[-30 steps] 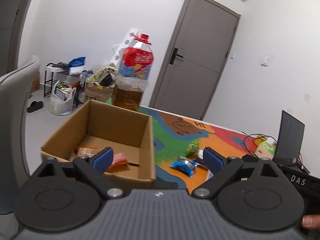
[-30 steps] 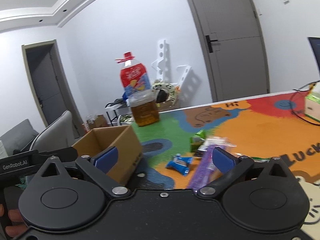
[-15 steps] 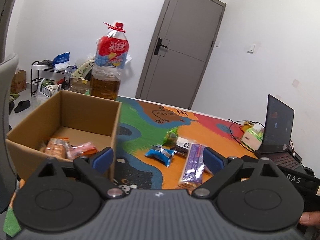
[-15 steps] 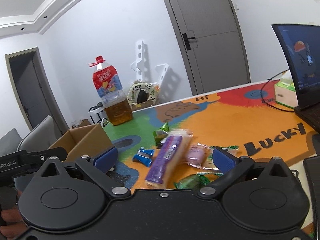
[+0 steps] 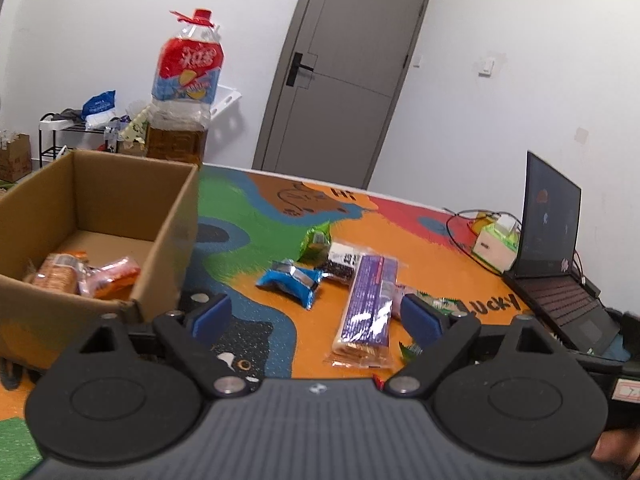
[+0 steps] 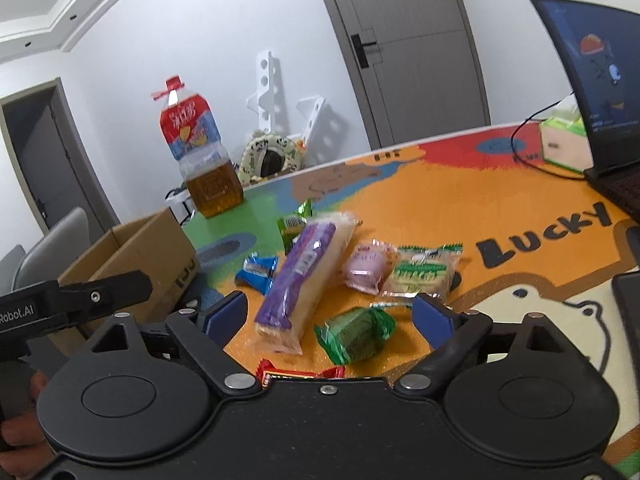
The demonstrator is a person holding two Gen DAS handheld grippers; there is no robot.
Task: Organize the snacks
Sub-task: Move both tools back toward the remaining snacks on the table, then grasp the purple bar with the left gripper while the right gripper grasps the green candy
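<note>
Colourful cartoon-printed table mat (image 6: 460, 208) under a scatter of snacks: long purple-wrapped biscuit pack (image 6: 300, 276), small blue foil packet (image 6: 256, 272) beside it, pink round bun pack (image 6: 366, 266) touching green-and-white cracker pack (image 6: 424, 274), crumpled green wrapper (image 6: 356, 334) nearest. Open brown cardboard box (image 5: 80, 216) at left, holding orange-wrapped snacks (image 5: 84, 274). Left gripper (image 5: 316, 316) spread wide, empty, near the box corner. Right gripper (image 6: 330, 312) likewise agape, empty, above the green wrapper. Large oil bottle (image 5: 182, 92) behind the box.
</note>
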